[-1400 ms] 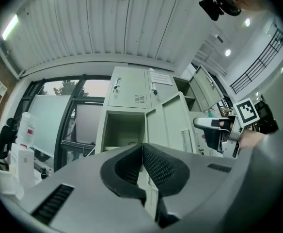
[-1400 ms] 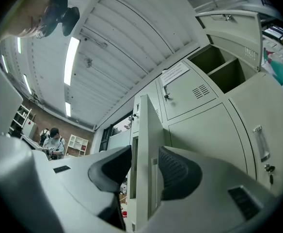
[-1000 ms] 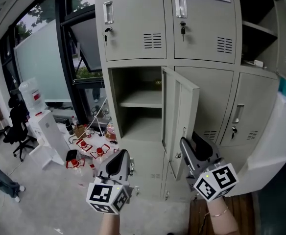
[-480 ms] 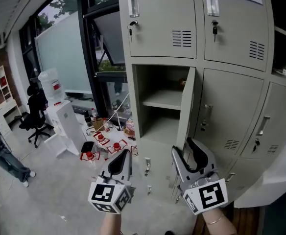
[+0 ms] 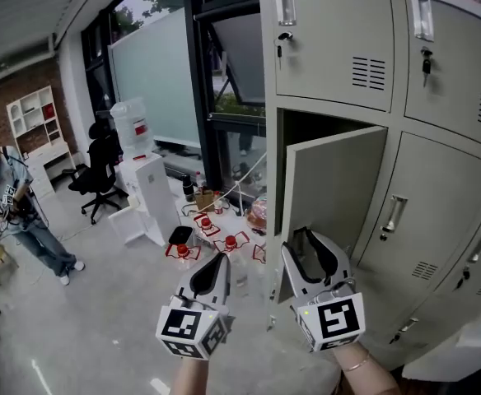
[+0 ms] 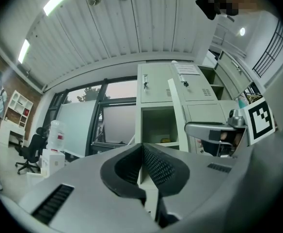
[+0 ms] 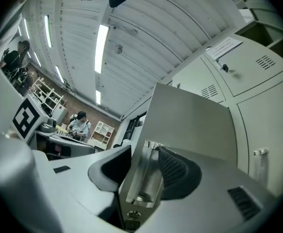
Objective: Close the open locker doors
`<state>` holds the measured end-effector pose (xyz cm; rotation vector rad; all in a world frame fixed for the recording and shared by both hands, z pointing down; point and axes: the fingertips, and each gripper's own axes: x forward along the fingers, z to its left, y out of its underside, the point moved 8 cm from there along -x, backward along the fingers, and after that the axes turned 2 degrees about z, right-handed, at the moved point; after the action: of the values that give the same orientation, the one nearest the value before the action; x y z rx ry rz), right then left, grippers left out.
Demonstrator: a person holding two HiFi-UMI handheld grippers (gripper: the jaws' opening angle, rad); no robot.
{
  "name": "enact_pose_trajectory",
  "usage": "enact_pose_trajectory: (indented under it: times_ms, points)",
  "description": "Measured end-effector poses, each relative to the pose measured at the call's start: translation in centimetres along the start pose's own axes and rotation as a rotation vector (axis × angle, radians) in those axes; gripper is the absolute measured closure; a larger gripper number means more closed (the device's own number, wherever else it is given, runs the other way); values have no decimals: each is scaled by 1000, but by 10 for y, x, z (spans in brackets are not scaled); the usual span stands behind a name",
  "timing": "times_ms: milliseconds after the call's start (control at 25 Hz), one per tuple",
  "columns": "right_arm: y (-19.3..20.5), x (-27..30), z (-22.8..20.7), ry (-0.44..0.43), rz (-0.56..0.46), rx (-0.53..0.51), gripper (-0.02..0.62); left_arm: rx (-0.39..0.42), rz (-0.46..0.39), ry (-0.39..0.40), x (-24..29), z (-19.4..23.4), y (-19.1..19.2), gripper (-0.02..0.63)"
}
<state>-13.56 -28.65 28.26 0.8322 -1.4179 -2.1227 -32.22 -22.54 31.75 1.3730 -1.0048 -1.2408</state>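
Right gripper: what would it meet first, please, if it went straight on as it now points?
The handle of the open locker door, already between the right gripper's jaws, which have just been opening, seemingly not pressing it.

Grey floor (image 5: pixel 92 336), red-and-white clutter (image 5: pixel 231 241), office chair (image 5: pixel 100 174)

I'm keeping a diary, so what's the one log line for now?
door half open | right gripper jaws just opening, handle between them | left gripper shut, empty

Pale grey locker door (image 5: pixel 333 189) (black office chair (image 5: pixel 100 159))
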Motion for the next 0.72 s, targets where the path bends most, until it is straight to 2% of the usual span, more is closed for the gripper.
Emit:
enact_pose_trajectory:
  times_ms: [360, 720]
  points:
    - [27, 56, -11, -42, 56, -28, 428, 3, 11, -96, 2, 10, 1, 584]
    - [56, 90, -29, -33, 97, -45, 431, 8, 29, -153, 8, 18, 13, 584]
